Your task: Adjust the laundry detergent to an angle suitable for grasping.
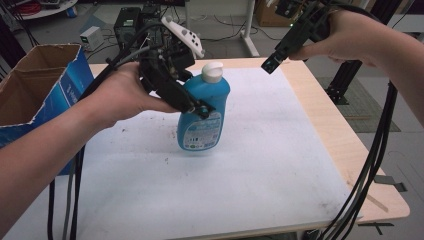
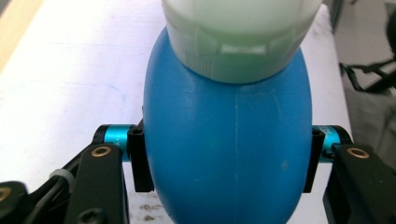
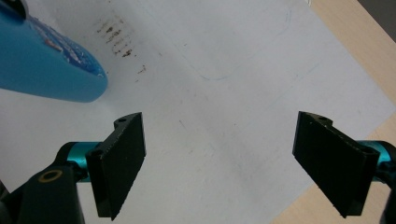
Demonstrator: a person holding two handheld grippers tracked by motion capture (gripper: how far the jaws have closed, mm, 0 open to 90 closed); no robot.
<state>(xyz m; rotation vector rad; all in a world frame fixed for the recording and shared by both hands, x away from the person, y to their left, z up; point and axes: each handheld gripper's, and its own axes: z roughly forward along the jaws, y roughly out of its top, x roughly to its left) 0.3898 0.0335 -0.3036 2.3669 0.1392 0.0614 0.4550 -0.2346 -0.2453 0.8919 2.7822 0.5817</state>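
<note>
the blue bottle (image 1: 203,112) is being held tight by the left tongs (image 1: 197,107), standing upright near the middle of the worktop (image 1: 280,165). the right tongs (image 1: 271,65) are being kept wide apart and empty by the far right corner.

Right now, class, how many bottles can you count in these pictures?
1. The blue bottle with the white cap is held above the white table sheet, clamped in the left claw. Others may sit hidden inside the cardboard box.

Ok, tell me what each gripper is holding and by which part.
The left gripper clamps the blue plastic bottle with a white cap across its body, below the cap. The right gripper is open and holds nothing.
</note>
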